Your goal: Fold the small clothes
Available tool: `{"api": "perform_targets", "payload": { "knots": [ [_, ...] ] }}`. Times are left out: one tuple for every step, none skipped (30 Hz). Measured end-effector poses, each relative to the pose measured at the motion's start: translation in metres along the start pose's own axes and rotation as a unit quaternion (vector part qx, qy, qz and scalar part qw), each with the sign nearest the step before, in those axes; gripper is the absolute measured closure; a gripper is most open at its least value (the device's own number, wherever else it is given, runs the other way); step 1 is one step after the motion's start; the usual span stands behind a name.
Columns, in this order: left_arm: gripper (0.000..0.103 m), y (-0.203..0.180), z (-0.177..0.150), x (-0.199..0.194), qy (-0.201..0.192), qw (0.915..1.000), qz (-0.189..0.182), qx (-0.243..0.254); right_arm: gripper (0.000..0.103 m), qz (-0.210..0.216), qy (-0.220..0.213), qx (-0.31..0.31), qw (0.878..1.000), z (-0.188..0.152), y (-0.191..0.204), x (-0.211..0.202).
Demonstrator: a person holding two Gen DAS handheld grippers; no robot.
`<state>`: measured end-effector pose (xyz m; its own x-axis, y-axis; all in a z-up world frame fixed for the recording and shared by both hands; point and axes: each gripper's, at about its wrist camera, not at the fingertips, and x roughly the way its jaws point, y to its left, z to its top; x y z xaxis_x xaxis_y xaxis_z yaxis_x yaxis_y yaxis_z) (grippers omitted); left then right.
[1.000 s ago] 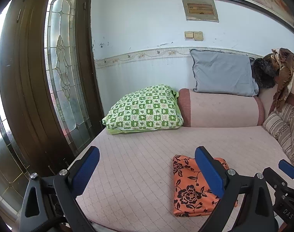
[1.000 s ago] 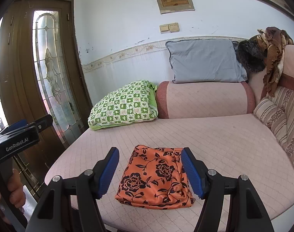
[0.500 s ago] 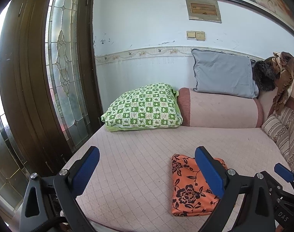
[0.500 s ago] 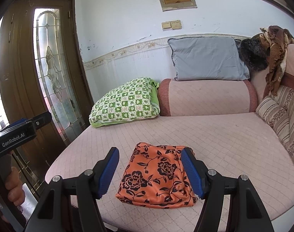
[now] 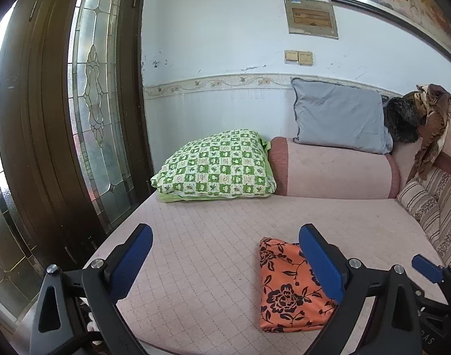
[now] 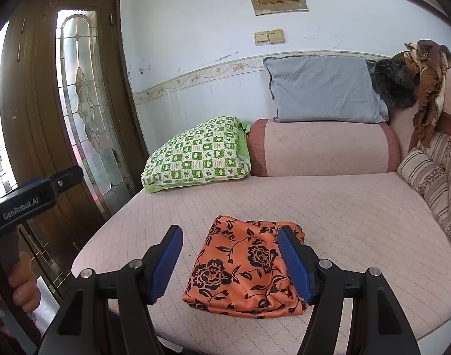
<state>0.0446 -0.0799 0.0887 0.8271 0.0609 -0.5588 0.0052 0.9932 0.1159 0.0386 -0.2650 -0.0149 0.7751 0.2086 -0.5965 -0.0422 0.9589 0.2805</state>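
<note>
A folded orange cloth with black flowers (image 6: 243,266) lies near the front edge of the pink quilted mattress (image 6: 329,207). My right gripper (image 6: 229,230) hovers just in front of it, open, its blue pads apart on either side of the cloth's near part without pressing on it. My left gripper (image 5: 225,230) is open and holds nothing, over bare mattress to the left of the cloth (image 5: 287,290). In the right wrist view the left gripper's body (image 6: 33,198) shows at the far left, held by a person's hand (image 6: 21,281).
A green checked pillow (image 5: 216,168) and a pink bolster (image 5: 335,171) lie at the back, with a grey pillow (image 5: 338,118) on top. Striped cushions (image 5: 426,204) and a brown cloth (image 5: 432,112) line the right. A dark wooden door with glass (image 5: 92,103) stands left.
</note>
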Motion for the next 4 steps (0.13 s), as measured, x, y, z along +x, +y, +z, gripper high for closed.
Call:
{"api": "perform_targets", "payload": {
  "knots": [
    [0.004,0.0,0.001,0.0,-0.003,1.0,-0.004,-0.003,0.033,0.002,0.002,0.0,1.0,-0.001,0.0,0.001],
    [0.004,0.0,0.002,0.003,-0.005,0.9999,-0.008,-0.008,0.033,0.005,0.003,-0.001,1.0,-0.001,0.0,0.002],
    [0.004,0.0,0.003,0.005,-0.005,0.9999,-0.009,-0.012,0.033,0.008,0.004,-0.001,1.0,-0.002,0.0,0.003],
    [0.004,0.001,0.005,0.011,-0.004,0.9998,-0.006,-0.019,0.033,0.011,0.005,0.0,1.0,-0.001,-0.003,0.004]
  ]
}}
